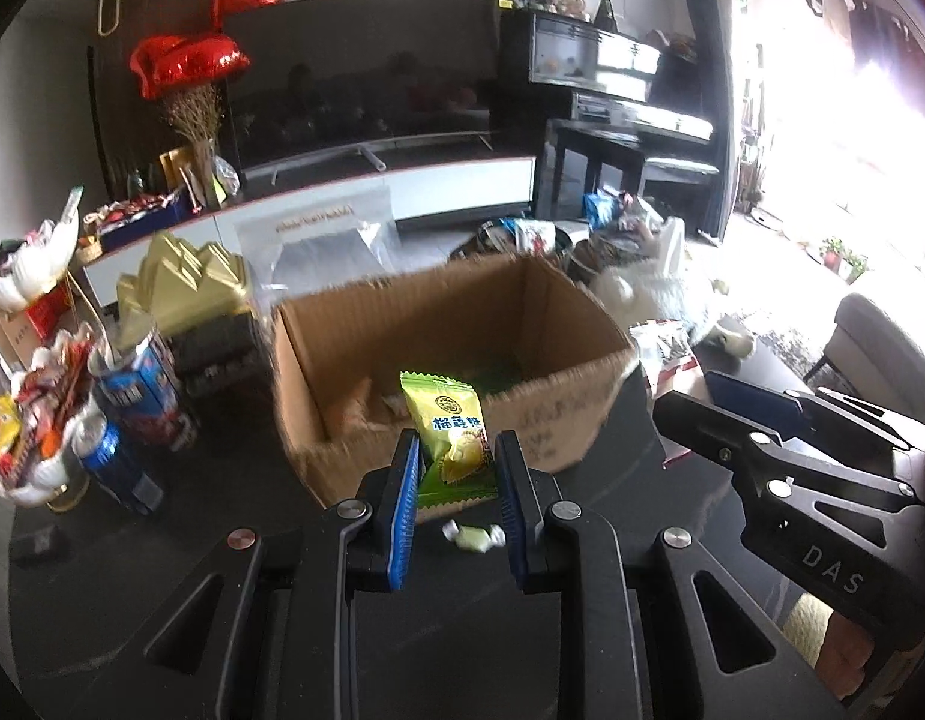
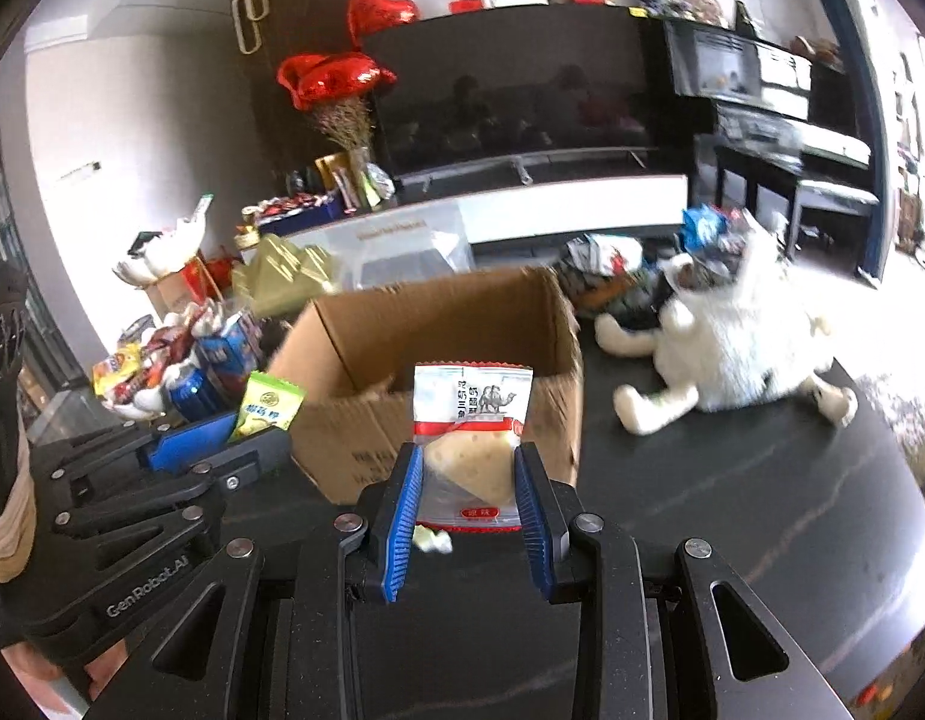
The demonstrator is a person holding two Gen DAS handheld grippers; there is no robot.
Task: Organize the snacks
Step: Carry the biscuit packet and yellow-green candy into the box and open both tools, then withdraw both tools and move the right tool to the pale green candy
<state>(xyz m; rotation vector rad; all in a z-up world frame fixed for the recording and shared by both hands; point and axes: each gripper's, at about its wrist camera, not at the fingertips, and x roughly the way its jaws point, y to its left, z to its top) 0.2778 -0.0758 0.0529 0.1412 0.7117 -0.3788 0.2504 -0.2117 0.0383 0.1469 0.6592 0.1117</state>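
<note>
My left gripper [image 1: 457,459] is shut on a green snack packet [image 1: 450,426], held upright just in front of the open cardboard box [image 1: 366,324]. My right gripper [image 2: 467,471] is shut on a clear-and-white packet with a pale cake and a camel print [image 2: 471,420], also before the cardboard box [image 2: 354,330]. In the right wrist view the left gripper [image 2: 246,438] with its green packet [image 2: 267,405] shows at the left. A small wrapped pale-green candy [image 1: 474,535] lies on the dark table below the left jaws. A few items lie in the box bottom.
Left of the box stand blue drink cans [image 1: 111,462], a blue carton [image 1: 144,390], a white bowl of sweets [image 1: 36,438] and a gold box [image 1: 180,288]. A white cat [image 2: 732,348] lies on the table right of the box. More packets [image 1: 666,354] sit beyond.
</note>
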